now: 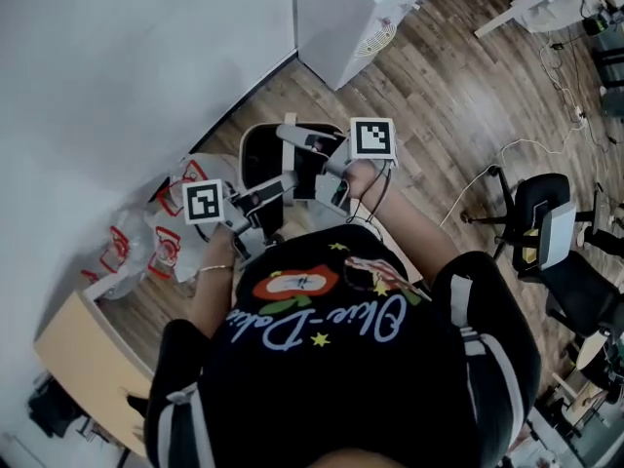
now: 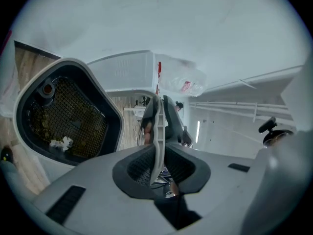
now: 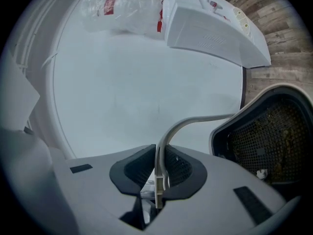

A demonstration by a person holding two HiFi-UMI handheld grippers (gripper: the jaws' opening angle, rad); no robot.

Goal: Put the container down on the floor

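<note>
The container (image 1: 261, 156) is a black bin with a white rim and a mesh insert, hanging just above the wood floor by the wall. Its pale arched handle (image 2: 157, 119) is clamped edge-on between the pads of my left gripper (image 2: 157, 153). My right gripper (image 3: 159, 173) is shut on the same handle (image 3: 195, 122) further along. In the head view the left gripper (image 1: 255, 203) and right gripper (image 1: 330, 175) stand side by side over the bin's near rim. Mesh and bits of debris show inside the bin (image 2: 63, 114), which also shows in the right gripper view (image 3: 266, 143).
A white wall (image 1: 117, 57) lies just past the bin. A white cabinet (image 1: 356, 13) stands at the back. Printed plastic bags (image 1: 156, 237) lie to the left, beside a wooden board (image 1: 88, 354). An office chair (image 1: 546, 232) and floor cables (image 1: 487, 169) are on the right.
</note>
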